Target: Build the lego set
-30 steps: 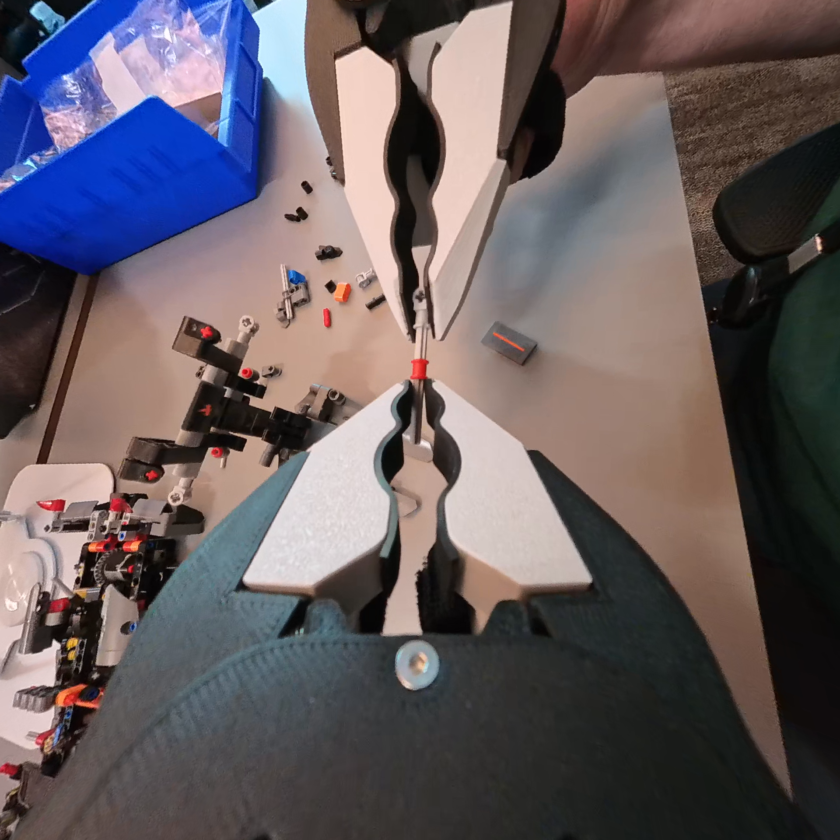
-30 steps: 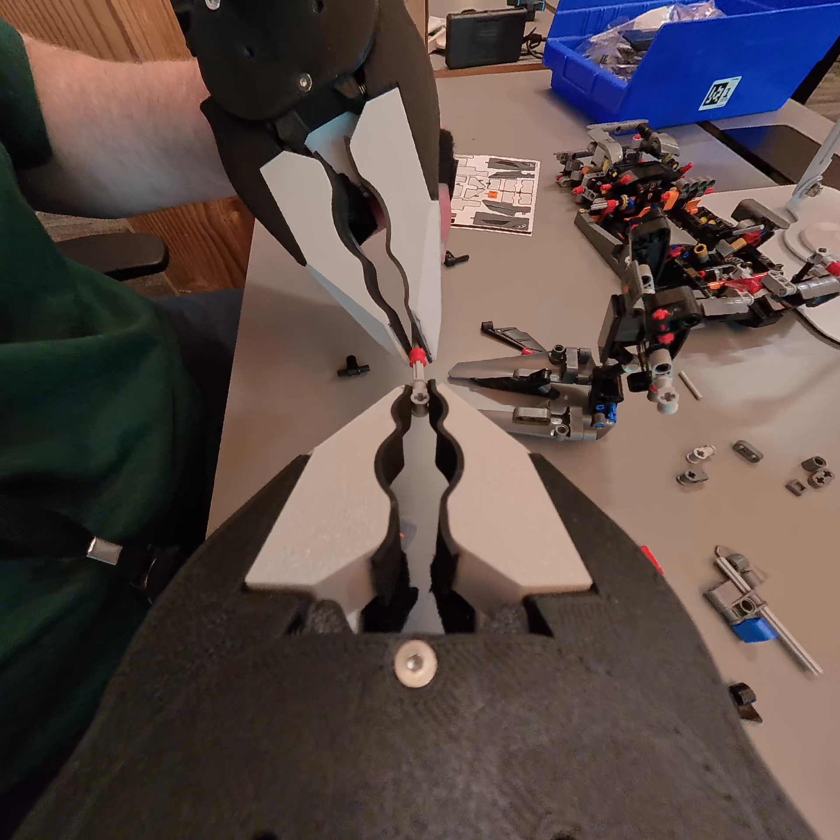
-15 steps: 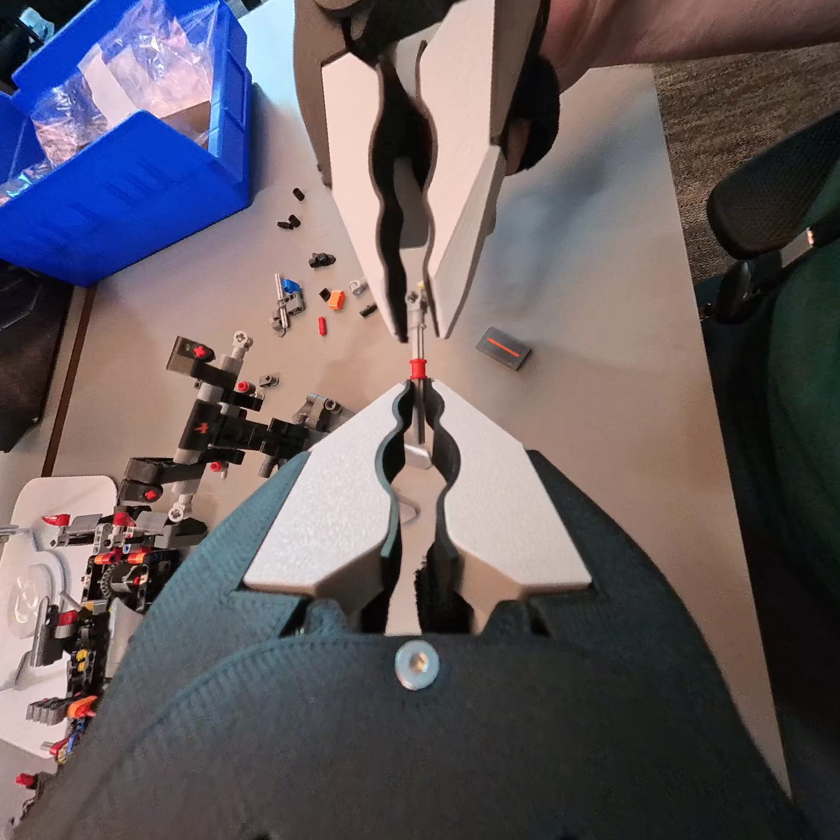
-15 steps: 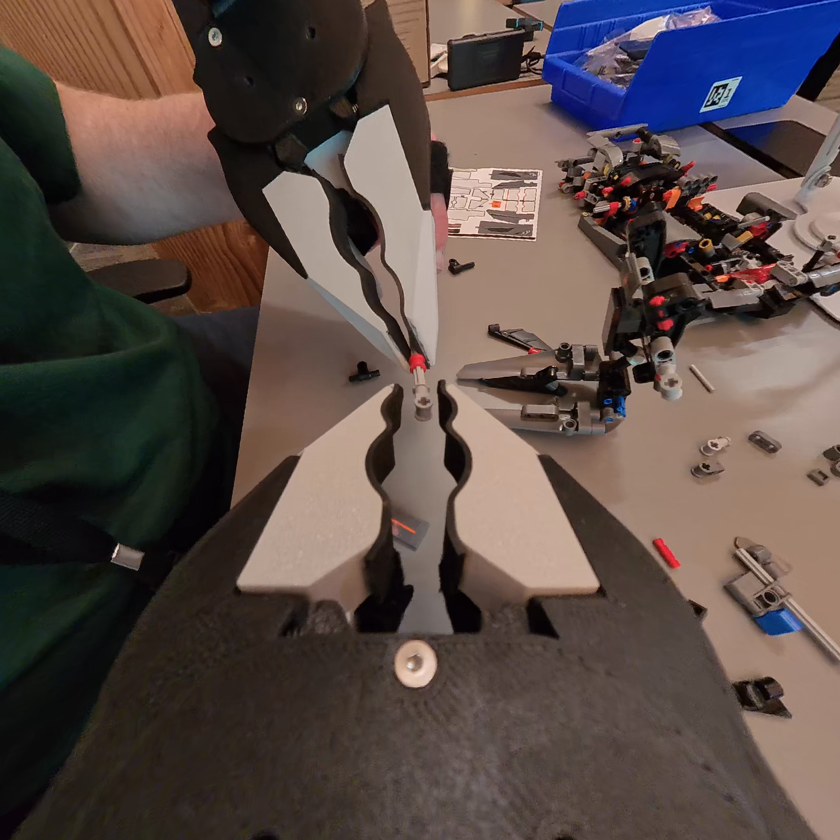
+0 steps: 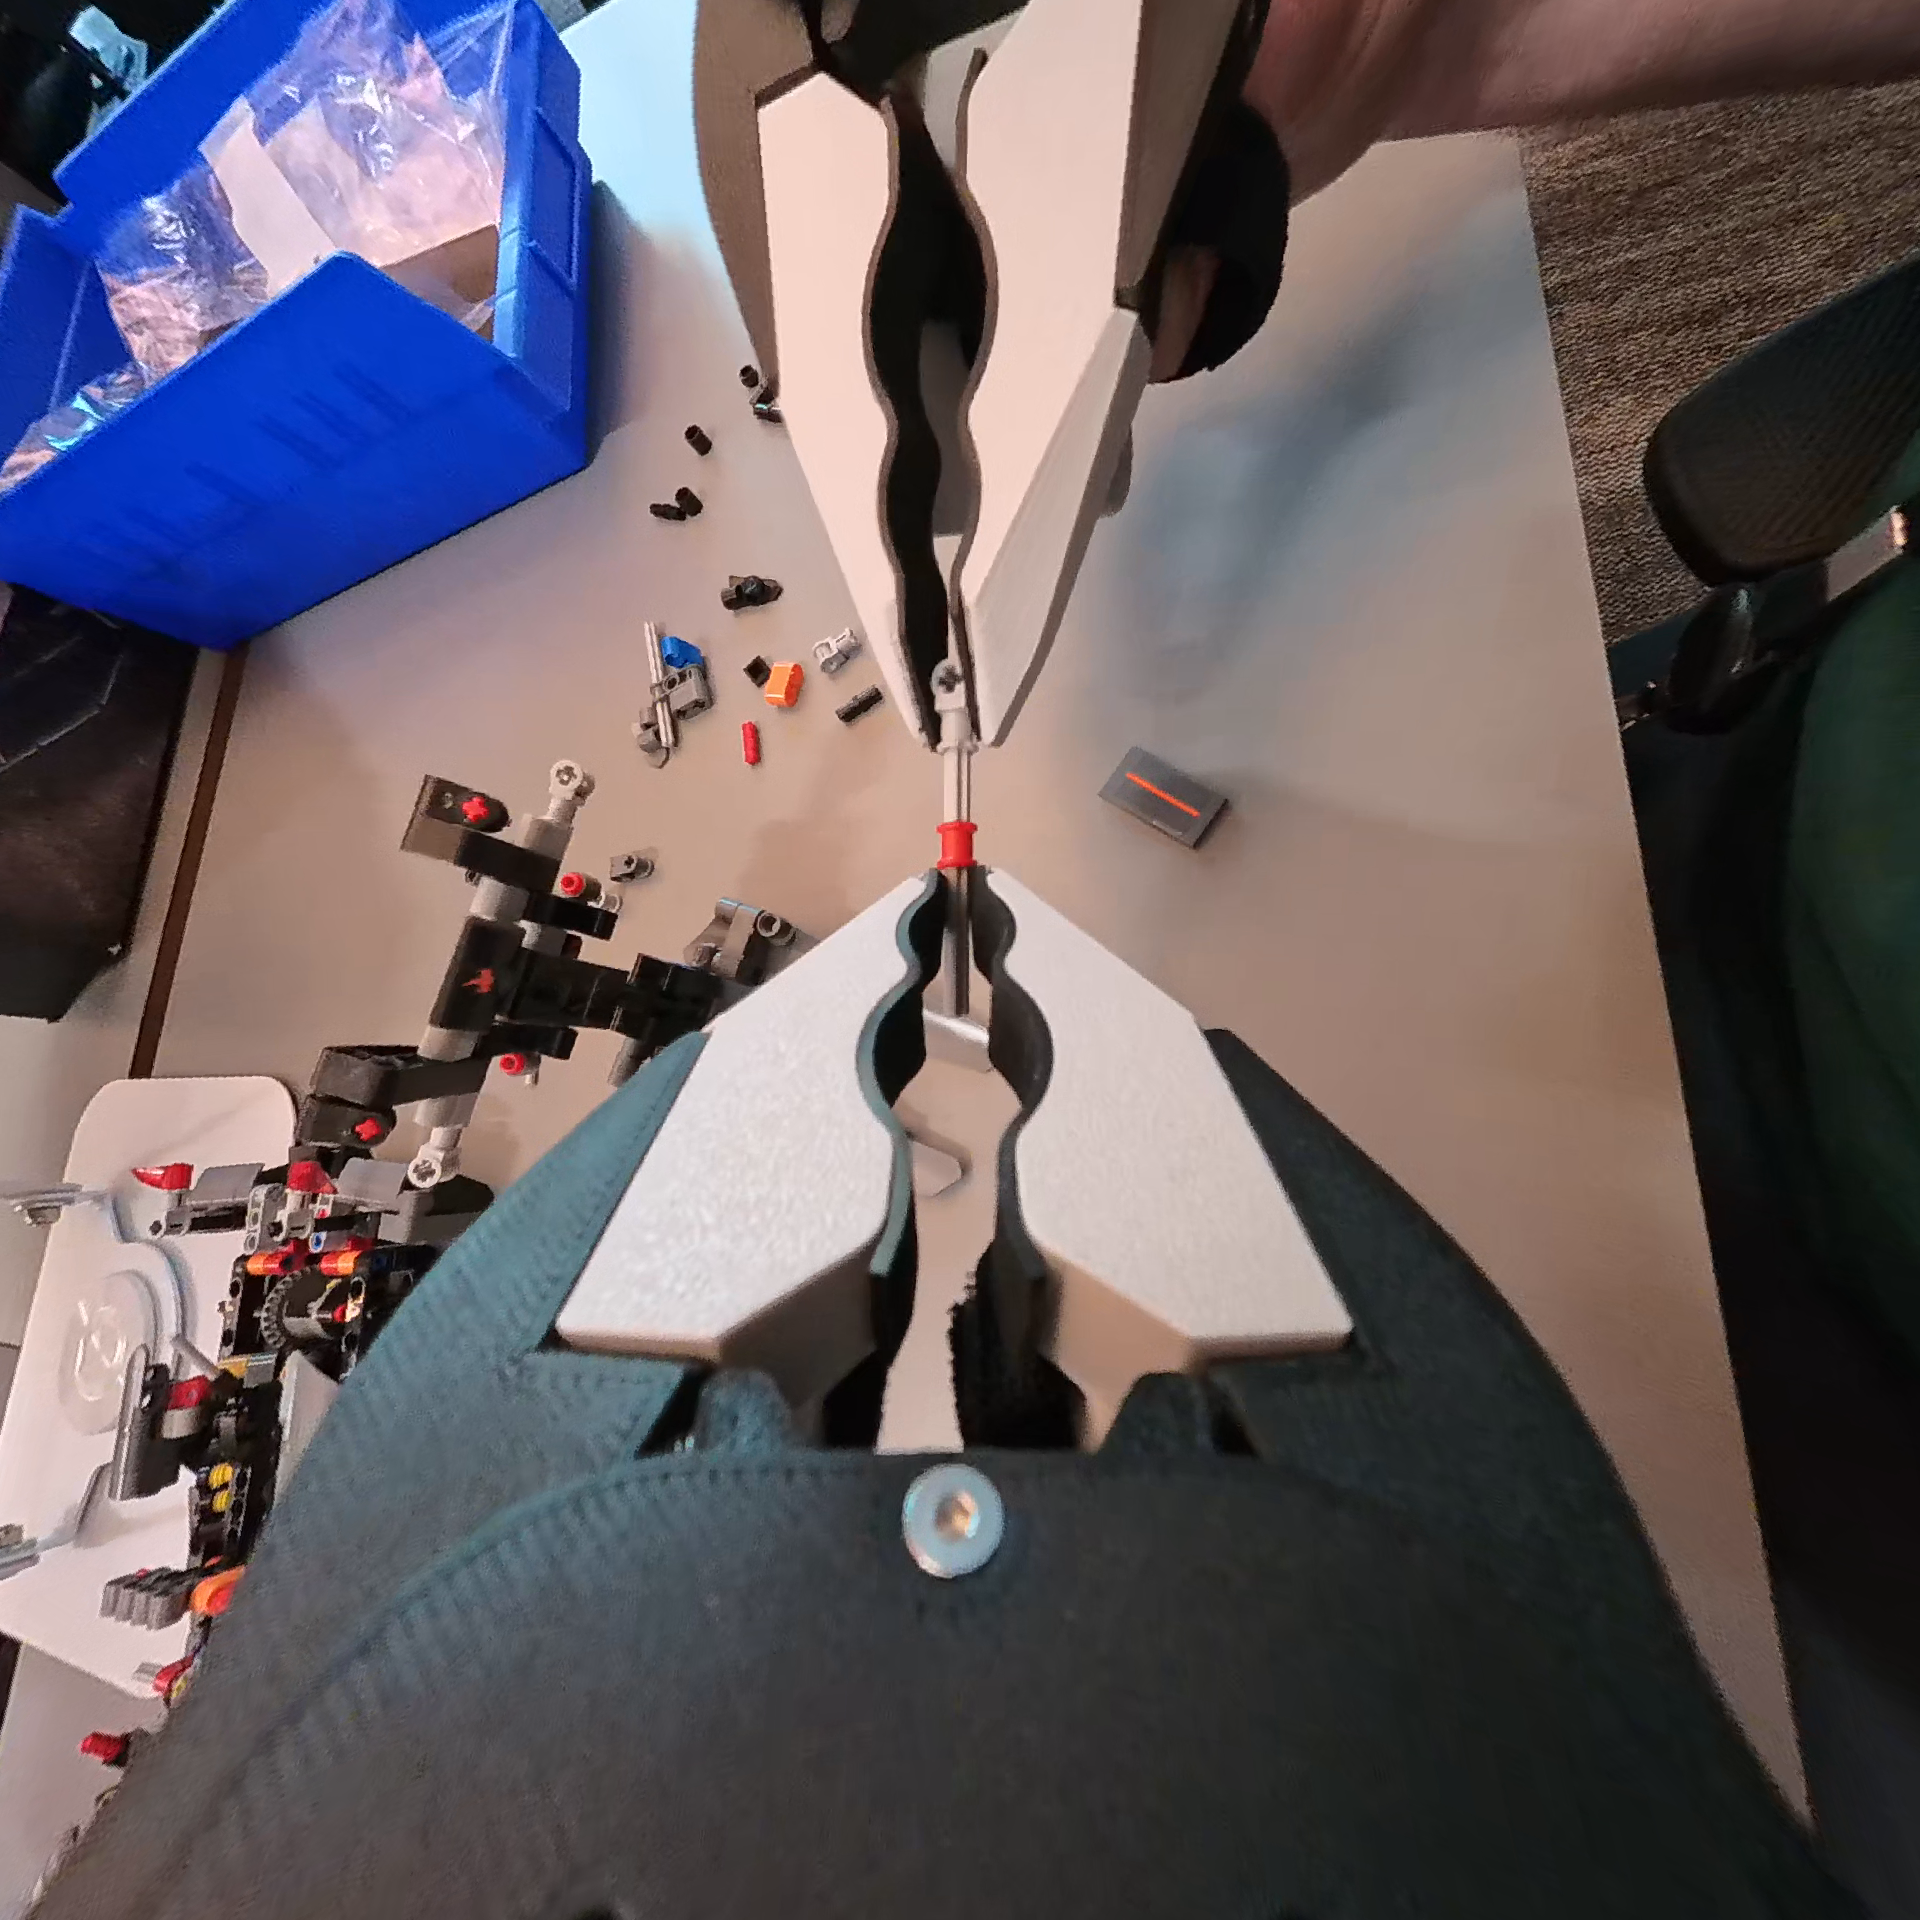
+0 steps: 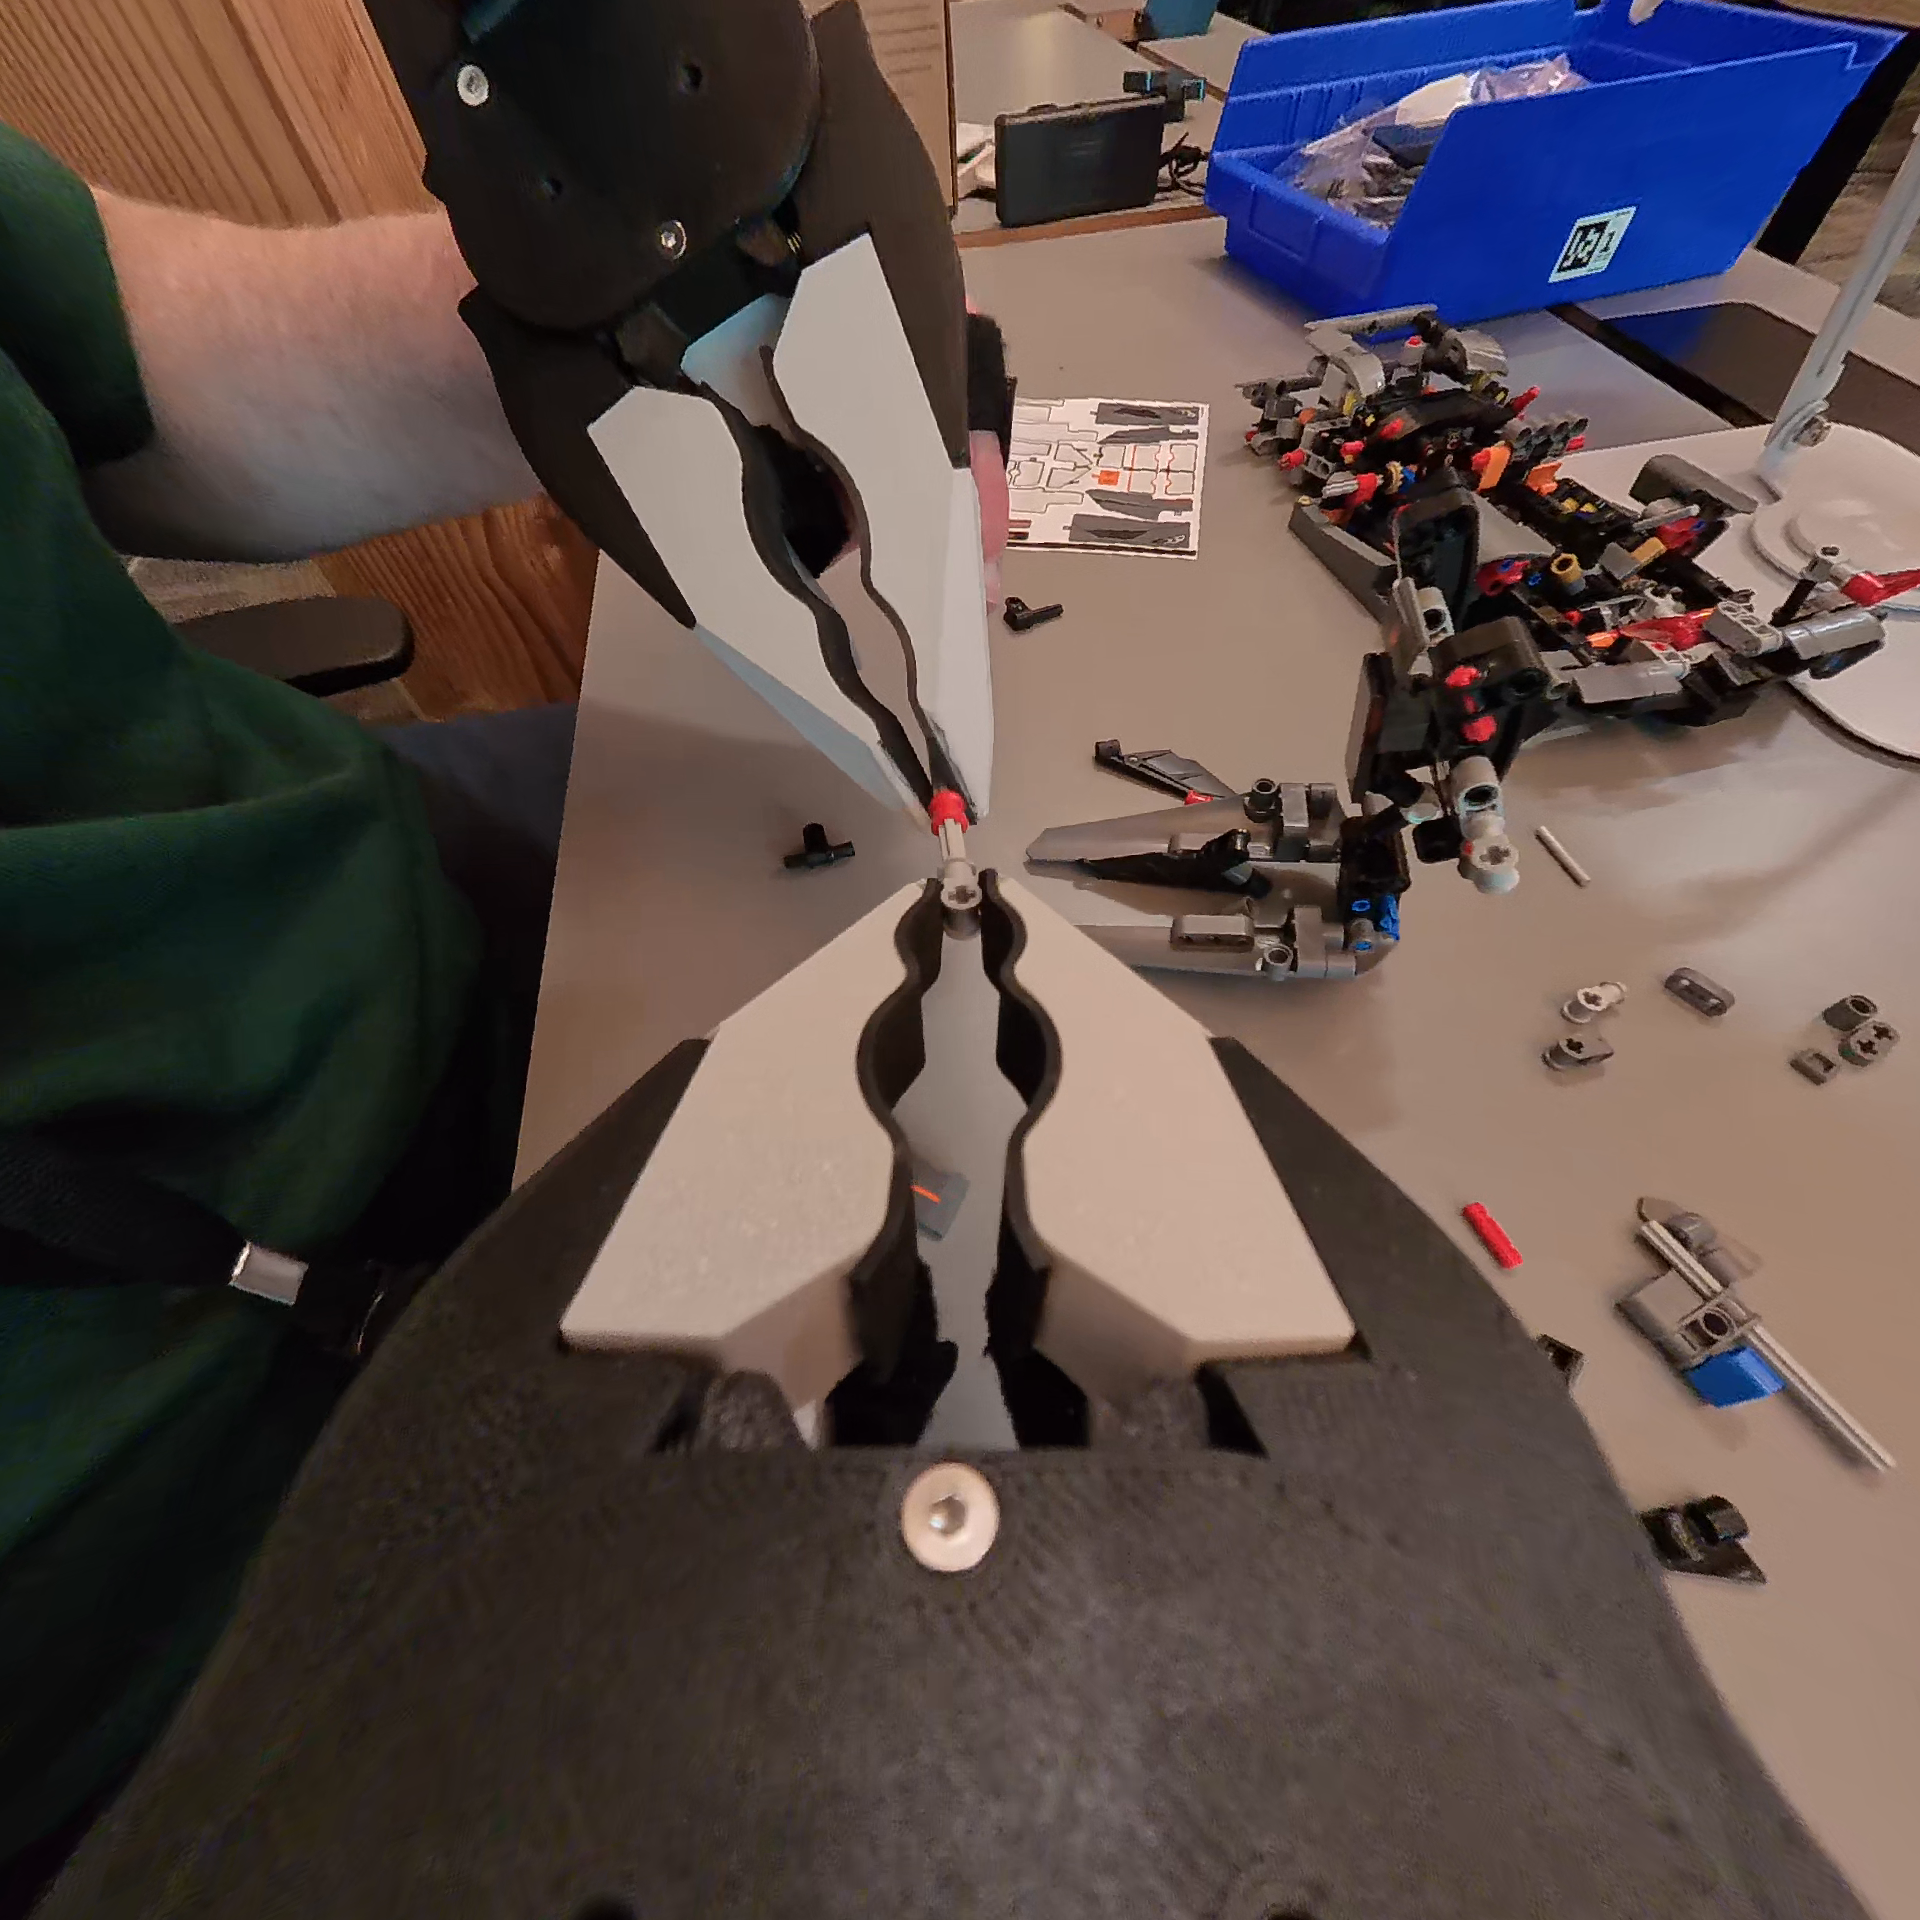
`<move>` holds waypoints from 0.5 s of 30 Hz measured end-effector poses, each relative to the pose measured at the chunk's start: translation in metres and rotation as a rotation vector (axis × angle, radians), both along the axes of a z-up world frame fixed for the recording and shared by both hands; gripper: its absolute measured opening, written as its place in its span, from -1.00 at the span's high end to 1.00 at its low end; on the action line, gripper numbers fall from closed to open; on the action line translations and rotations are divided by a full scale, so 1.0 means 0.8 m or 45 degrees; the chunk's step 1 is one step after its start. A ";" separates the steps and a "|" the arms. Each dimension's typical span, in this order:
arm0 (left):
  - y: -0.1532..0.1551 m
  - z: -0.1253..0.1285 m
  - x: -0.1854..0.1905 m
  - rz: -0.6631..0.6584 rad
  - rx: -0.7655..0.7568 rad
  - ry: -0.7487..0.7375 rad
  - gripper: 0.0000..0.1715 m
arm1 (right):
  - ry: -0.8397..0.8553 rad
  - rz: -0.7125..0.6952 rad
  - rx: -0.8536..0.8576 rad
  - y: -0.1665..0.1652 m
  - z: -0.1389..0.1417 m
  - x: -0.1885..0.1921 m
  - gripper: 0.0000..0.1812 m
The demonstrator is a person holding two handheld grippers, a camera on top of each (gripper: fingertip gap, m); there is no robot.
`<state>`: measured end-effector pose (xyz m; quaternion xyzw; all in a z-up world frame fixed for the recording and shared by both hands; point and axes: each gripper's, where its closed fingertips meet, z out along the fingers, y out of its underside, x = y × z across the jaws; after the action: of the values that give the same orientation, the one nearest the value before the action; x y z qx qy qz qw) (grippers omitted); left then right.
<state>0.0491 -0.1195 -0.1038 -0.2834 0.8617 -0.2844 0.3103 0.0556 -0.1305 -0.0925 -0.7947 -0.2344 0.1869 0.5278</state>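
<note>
My left gripper (image 5: pixel 956 878) is shut on a thin grey axle (image 5: pixel 958 935) that carries a red bush (image 5: pixel 954 842) just past the fingertips. My right gripper (image 6: pixel 961 894) faces it tip to tip and is shut on a light grey connector (image 6: pixel 961 899) on the axle's far end. The connector also shows in the left wrist view (image 5: pixel 948 691), between the right gripper's tips (image 5: pixel 951 717). In the right wrist view the left gripper (image 6: pixel 940 800) comes down from above with the red bush (image 6: pixel 945 808) at its tips. Both are held above the grey table (image 5: pixel 1351 623).
A partly built black and grey model (image 6: pixel 1507 623) lies to the right, with a grey wing part (image 6: pixel 1195 862) near the grippers. Loose small pieces (image 5: pixel 769 675), a dark tile with an orange stripe (image 5: pixel 1164 798), a sticker sheet (image 6: pixel 1107 478) and a blue bin (image 5: pixel 291 416) are on the table. My left and right fingertips are right by each other.
The right gripper's jaws stood apart around the connector half a second ago and have closed on it again. The left gripper still holds the axle in the same place.
</note>
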 end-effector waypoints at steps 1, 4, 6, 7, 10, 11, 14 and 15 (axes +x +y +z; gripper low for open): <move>0.000 0.000 0.000 0.003 0.004 -0.005 0.97 | 0.003 -0.002 0.003 0.000 0.000 0.000 0.95; -0.001 0.002 0.000 0.004 0.002 -0.010 0.97 | 0.016 0.001 0.016 0.000 0.003 0.000 0.95; -0.001 0.004 0.000 0.003 0.001 -0.013 0.97 | 0.021 0.002 0.026 -0.001 0.005 0.000 0.95; -0.002 0.004 0.000 0.003 -0.002 -0.012 0.97 | 0.024 0.002 0.028 -0.001 0.006 0.000 0.95; -0.001 0.005 0.002 0.011 -0.002 -0.017 0.94 | 0.031 -0.008 0.041 -0.001 0.008 0.001 0.95; 0.000 0.006 0.002 0.018 -0.005 -0.022 0.93 | 0.037 -0.010 0.045 0.000 0.008 0.002 0.95; 0.001 0.009 0.004 0.036 -0.008 -0.037 0.90 | 0.050 -0.025 0.058 0.000 0.010 0.005 0.95; 0.002 0.010 0.005 0.043 -0.008 -0.044 0.89 | 0.059 -0.027 0.063 0.000 0.011 0.005 0.95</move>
<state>0.0529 -0.1178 -0.0958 -0.2940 0.8504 -0.2866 0.3290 0.0595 -0.1305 -0.0834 -0.7794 -0.2183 0.1937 0.5543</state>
